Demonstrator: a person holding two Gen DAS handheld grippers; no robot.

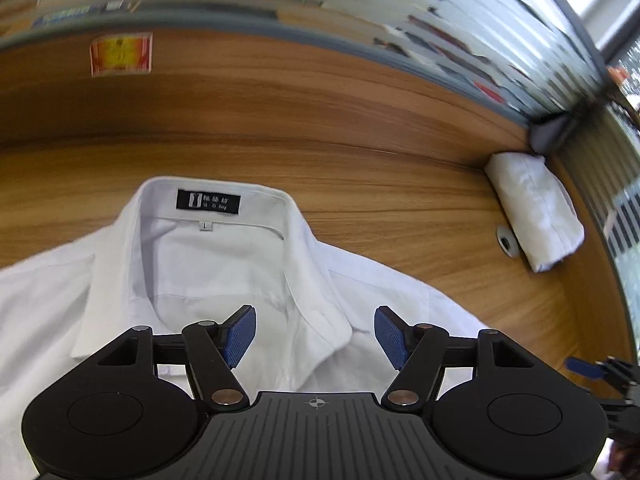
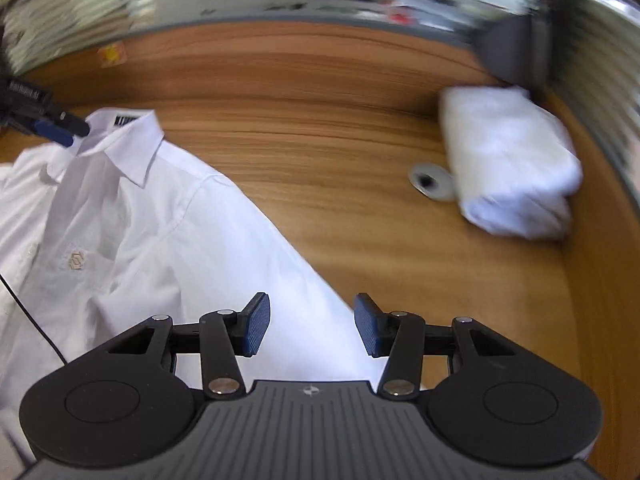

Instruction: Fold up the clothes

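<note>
Blue-padded left gripper, jaws wide, hovers over the white collared dress shirt spread on the brown wooden table. Right gripper, equally wide, alone shows its chest emblem. Farther right lies a folded white garment.

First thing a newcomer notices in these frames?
A white dress shirt spread on the wooden desk, collar toward the back, black neck label showing. In the far right corner lies a folded white garment beside a cable grommet. Both grippers, left and right, hover open over the shirt.
</note>
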